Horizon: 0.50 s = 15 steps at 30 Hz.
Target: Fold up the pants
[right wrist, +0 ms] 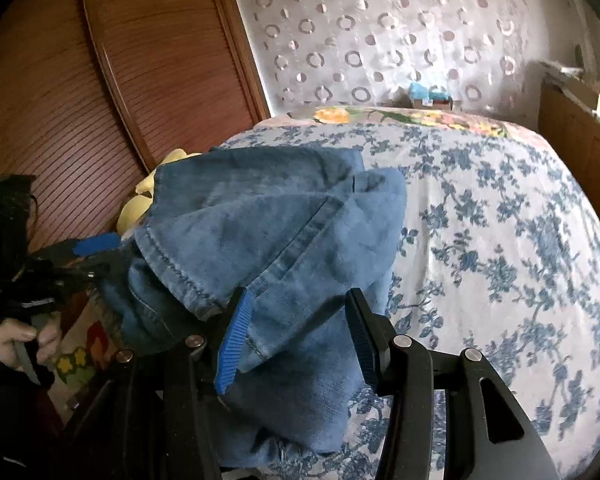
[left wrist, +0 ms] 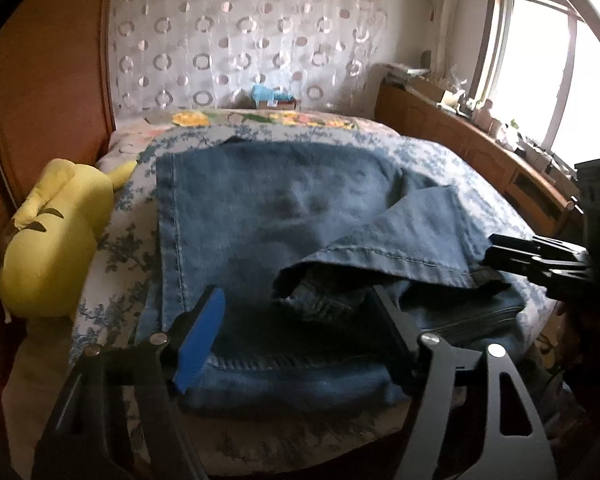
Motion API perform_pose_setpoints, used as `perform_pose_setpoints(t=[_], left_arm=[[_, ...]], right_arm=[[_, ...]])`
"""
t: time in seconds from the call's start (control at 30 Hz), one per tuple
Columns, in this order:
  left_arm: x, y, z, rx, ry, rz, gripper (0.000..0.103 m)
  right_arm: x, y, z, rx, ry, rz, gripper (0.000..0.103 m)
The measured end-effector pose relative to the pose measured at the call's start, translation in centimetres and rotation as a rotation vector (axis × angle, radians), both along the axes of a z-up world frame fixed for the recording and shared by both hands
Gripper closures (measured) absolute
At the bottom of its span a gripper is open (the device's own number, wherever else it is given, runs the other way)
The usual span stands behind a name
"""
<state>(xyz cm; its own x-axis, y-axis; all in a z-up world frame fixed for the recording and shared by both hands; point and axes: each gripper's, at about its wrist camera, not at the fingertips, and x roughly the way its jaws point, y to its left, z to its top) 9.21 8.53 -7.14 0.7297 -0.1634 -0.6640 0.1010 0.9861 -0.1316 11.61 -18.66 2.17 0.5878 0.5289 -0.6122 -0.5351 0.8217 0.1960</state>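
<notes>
Blue-flowered bedding (right wrist: 500, 220) covered the bed, and the jeans (left wrist: 280, 208) lay on it, partly folded, beside a yellow plush toy (left wrist: 56, 240). Over their near edge the left gripper (left wrist: 296, 336) had its fingers spread. The right gripper (right wrist: 296, 340) stood with denim between its parted fingers.

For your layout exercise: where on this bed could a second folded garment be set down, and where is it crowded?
Free: the floral cover right of the jeans, across to the wooden cabinet, and the strip toward the headboard wall. Crowded: the left edge, where the yellow plush sits against the jeans.
</notes>
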Motion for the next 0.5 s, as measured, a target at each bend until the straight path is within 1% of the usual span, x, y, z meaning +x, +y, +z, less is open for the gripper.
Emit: perform_pose_setpoints(t=[0.17,0.2,0.27,0.33,0.4,0.43,0.47,0.5], left_arm=[[0.9,-0.4,-0.8,-0.006,0.021,-0.03,0.043],[1.0,-0.7,-0.8,0.0,0.02,-0.038,0.044],[1.2,-1.3,-1.0,0.015,0.025,-0.063,0.05],[1.2,-1.6,-1.1,0.037,0.027,-0.065,0.051],[1.4,-1.8,-1.1,0.052,0.026,-0.066,0.056],[1.4,-1.8,-1.1,0.053,0.025,-0.062,0.062],[1.3,-1.7,-1.0,0.051,0.022,-0.058,0.07],[1.2,-1.6,-0.9,0.052,0.017,-0.053,0.074]], right_arm=[[-0.3,0.9,-0.1,0.035,0.014,0.014,0.053],[-0.4,1.0,-0.1,0.042,0.019,0.017,0.053],[-0.4,1.3,-0.2,0.06,0.04,0.025,0.053],[-0.6,0.9,-0.4,0.074,0.071,0.032,0.053],[-0.5,1.2,-0.6,0.074,0.085,0.036,0.053],[-0.5,1.3,-0.7,0.076,0.092,0.038,0.053],[-0.5,1.4,-0.7,0.082,0.097,0.039,0.053],[-0.3,1.3,-0.7,0.088,0.101,0.041,0.053]])
